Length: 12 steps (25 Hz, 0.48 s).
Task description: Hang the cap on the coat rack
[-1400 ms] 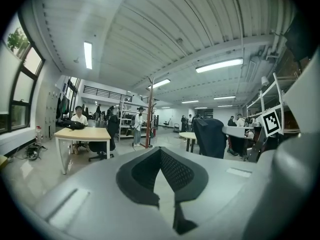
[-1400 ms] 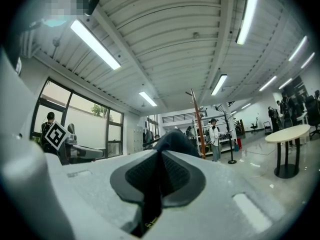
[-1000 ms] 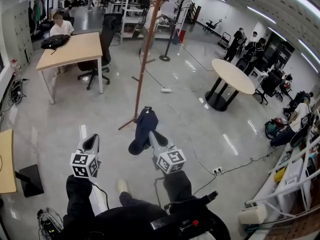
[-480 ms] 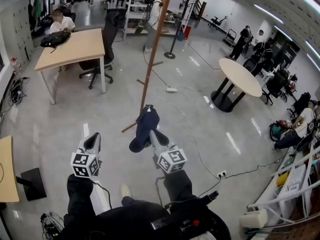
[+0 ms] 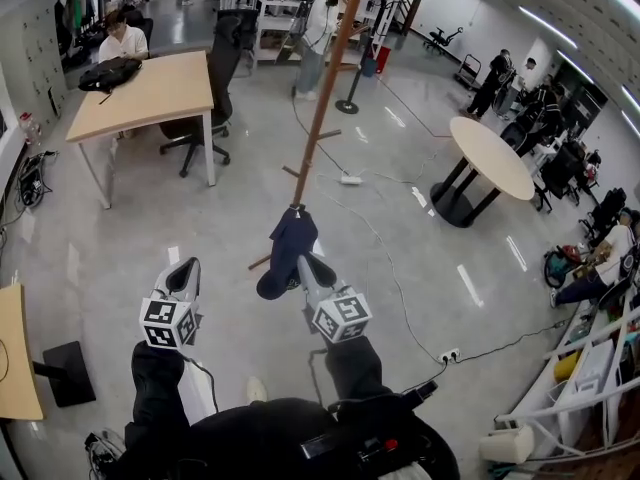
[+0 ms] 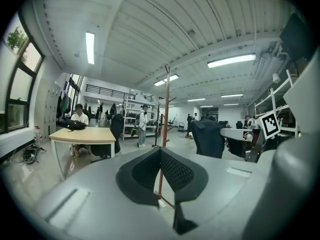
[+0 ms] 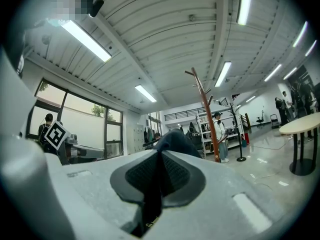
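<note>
The cap (image 5: 290,246) was dark navy and soft. It hung limp and folded in the air over the pale floor (image 5: 120,258), with its rounded end drooping. The right gripper (image 5: 300,264) was clenched on its fabric at the jaw tips, holding it just before the foot of the reddish-brown coat rack (image 5: 322,118). The left gripper (image 5: 188,270) was beside it, jaws closed on nothing.

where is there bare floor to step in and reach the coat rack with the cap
Bare floor lies between the wooden desk and the coat rack, on the pole's left, and straight ahead of the left claw. It is crowded right of the pole: a cable and power strip trail across the floor toward the round table.
</note>
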Each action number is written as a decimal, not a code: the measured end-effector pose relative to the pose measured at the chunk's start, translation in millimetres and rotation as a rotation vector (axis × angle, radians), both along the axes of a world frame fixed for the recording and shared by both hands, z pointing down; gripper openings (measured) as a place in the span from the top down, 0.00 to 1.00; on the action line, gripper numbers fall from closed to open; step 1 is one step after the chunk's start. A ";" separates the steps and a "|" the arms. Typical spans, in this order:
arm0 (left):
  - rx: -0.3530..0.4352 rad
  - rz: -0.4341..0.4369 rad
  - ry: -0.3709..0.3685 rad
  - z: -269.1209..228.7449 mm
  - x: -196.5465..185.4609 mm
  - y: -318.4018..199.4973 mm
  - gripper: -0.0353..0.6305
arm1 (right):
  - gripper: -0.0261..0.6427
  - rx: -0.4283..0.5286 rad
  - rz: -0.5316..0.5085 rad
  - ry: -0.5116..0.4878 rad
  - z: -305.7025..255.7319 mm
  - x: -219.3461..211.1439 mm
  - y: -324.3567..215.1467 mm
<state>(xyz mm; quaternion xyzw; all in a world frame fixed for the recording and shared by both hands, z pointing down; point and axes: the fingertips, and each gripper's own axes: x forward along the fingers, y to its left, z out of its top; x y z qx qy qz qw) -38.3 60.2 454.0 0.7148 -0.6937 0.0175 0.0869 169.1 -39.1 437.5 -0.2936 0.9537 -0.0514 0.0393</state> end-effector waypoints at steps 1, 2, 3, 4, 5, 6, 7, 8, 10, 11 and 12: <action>0.000 -0.003 0.000 -0.8 -4.0 -4.5 0.94 | 0.93 0.001 -0.003 -0.001 -0.5 -4.0 -4.5; 0.000 -0.005 0.002 -0.9 -7.3 -8.3 0.94 | 0.93 0.002 -0.006 0.000 -0.5 -7.5 -8.2; -0.001 -0.006 0.002 -0.8 -9.7 -11.7 0.94 | 0.93 0.003 -0.008 0.001 -0.5 -10.3 -11.5; 0.000 -0.006 0.001 -1.3 -11.5 -14.9 0.94 | 0.93 0.004 -0.010 0.001 -0.7 -12.7 -14.9; 0.002 -0.006 -0.001 -2.2 -13.0 -18.0 0.94 | 0.93 0.005 -0.010 0.001 -1.1 -14.9 -18.4; 0.002 -0.005 -0.003 -2.7 -14.4 -20.7 0.94 | 0.93 0.004 -0.009 0.000 -1.4 -17.0 -21.7; 0.000 -0.004 -0.006 -2.6 -16.1 -22.8 0.94 | 0.93 0.001 -0.008 -0.001 -1.3 -19.1 -24.5; -0.002 -0.005 -0.010 -1.8 -18.3 -24.4 0.94 | 0.93 -0.001 -0.007 -0.002 -0.9 -21.5 -26.6; -0.007 -0.010 -0.011 0.3 -24.8 -26.2 0.94 | 0.93 -0.005 -0.011 0.001 1.3 -26.8 -29.1; -0.007 -0.016 -0.009 1.1 -28.7 -26.7 0.94 | 0.93 -0.006 -0.013 0.004 2.6 -29.3 -30.4; -0.007 -0.021 -0.006 1.7 -32.3 -27.2 0.94 | 0.93 -0.008 -0.014 0.006 3.8 -31.4 -31.8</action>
